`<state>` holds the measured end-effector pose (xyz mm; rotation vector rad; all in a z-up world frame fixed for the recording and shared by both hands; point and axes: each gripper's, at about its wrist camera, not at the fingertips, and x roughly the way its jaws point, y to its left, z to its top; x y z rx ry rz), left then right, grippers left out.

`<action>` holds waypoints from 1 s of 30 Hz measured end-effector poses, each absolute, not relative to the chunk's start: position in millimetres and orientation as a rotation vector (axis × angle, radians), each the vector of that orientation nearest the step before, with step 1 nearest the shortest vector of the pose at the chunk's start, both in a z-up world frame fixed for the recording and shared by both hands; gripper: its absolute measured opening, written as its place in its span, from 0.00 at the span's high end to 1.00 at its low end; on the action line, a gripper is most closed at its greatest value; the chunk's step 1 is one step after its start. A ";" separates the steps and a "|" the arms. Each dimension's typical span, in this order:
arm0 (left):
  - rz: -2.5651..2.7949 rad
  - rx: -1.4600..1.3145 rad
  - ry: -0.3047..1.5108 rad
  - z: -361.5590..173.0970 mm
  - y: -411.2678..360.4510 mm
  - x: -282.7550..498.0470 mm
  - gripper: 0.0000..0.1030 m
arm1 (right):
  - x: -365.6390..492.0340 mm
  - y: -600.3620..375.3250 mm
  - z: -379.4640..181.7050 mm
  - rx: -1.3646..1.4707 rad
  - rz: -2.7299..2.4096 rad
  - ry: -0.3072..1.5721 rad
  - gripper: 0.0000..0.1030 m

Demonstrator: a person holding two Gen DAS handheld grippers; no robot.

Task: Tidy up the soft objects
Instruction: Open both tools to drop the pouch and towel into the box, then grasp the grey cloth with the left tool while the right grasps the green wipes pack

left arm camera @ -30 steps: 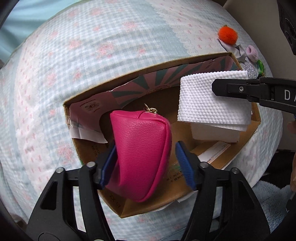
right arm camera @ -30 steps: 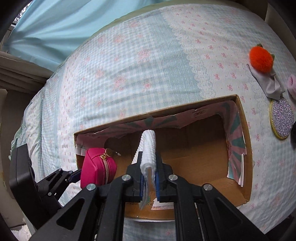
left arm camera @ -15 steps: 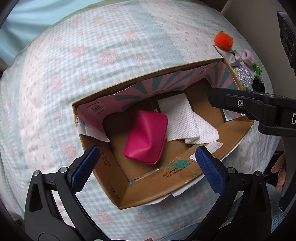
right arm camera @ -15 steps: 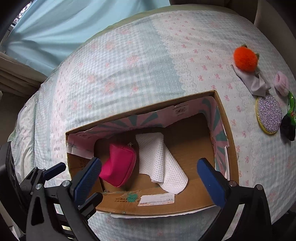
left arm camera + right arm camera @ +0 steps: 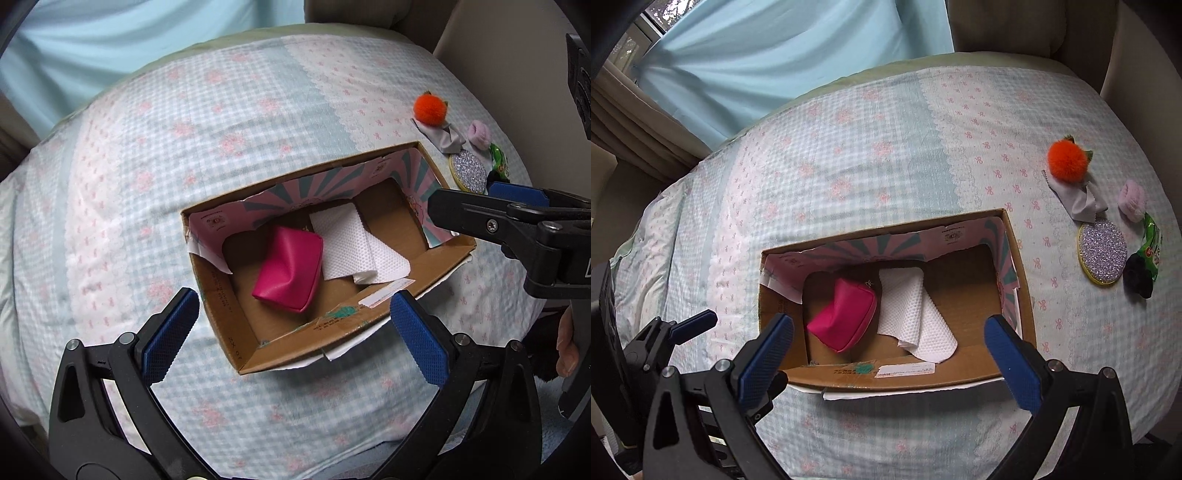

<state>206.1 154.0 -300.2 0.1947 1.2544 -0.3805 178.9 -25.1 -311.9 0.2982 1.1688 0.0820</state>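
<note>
An open cardboard box (image 5: 229,295) (image 5: 1021,258) lies on the checked bedspread. Inside it a pink zip pouch (image 5: 290,268) (image 5: 844,317) rests at the left, and a folded white textured cloth (image 5: 351,245) (image 5: 910,314) leans beside it. My left gripper (image 5: 295,325) hangs open above the box's near edge, nothing between its blue pads. My right gripper (image 5: 888,345) is likewise open and empty above the box's front wall; in the left wrist view it juts in from the right (image 5: 491,210). An orange pom-pom (image 5: 430,108) (image 5: 1067,159) sits on the bedspread beyond the box.
Right of the box lie a grey cloth (image 5: 1078,201), a pink scrunchie (image 5: 1132,199), a glittery round disc (image 5: 1102,254), a green packet (image 5: 1150,245) and a black fuzzy item (image 5: 1137,275). A light blue curtain (image 5: 775,48) hangs behind the bed. A person's hand (image 5: 567,347) shows at the right edge.
Both grippers opened wide and rose. The pink pouch left the left gripper and the white cloth left the right one; both now lie in the box.
</note>
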 end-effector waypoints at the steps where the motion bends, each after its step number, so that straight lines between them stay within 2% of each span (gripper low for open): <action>1: -0.372 0.189 1.249 -295.1 155.8 202.9 0.00 | 173.0 -26.0 -303.8 0.288 0.081 1.157 0.00; 8: -0.322 0.116 1.175 -244.3 169.2 183.5 0.00 | 126.0 -42.2 -239.6 0.161 0.024 1.066 0.00; 17: -0.346 0.118 1.063 -184.8 120.7 162.4 0.00 | 73.0 -117.2 -182.0 0.192 -0.139 0.918 0.00; 25: -0.377 0.109 1.041 -164.6 36.7 161.5 0.00 | 48.5 -218.1 -164.1 0.267 -0.304 0.844 0.00; 30: -0.386 0.058 1.072 -169.0 -27.0 177.8 0.00 | 51.3 -269.5 -176.0 0.312 -0.336 0.853 0.00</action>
